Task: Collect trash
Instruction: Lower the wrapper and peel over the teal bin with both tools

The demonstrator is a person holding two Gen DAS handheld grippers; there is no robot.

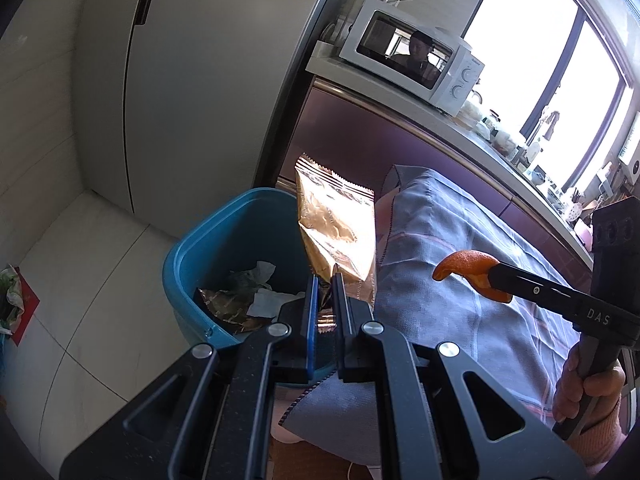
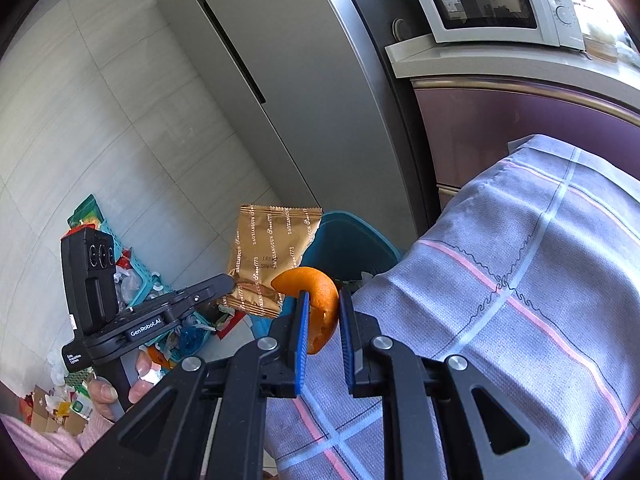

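My left gripper (image 1: 325,282) is shut on the lower edge of a gold snack wrapper (image 1: 338,224), which stands upright over the rim of a blue trash bin (image 1: 224,236). Crumpled paper and wrappers lie inside the bin. In the right wrist view the same wrapper (image 2: 272,256) hangs from the left gripper (image 2: 228,282) in front of the bin (image 2: 352,248). My right gripper (image 2: 322,300) is shut on a curled piece of orange peel (image 2: 316,296). From the left wrist view that peel (image 1: 466,268) sticks out of the right gripper (image 1: 490,280) above the cloth-covered table.
A grey checked cloth (image 2: 520,280) covers the table beside the bin. A tall grey fridge (image 2: 288,92) stands behind, and a white microwave (image 1: 412,56) sits on the counter. A teal basket and scattered litter (image 2: 132,280) lie on the floor at left.
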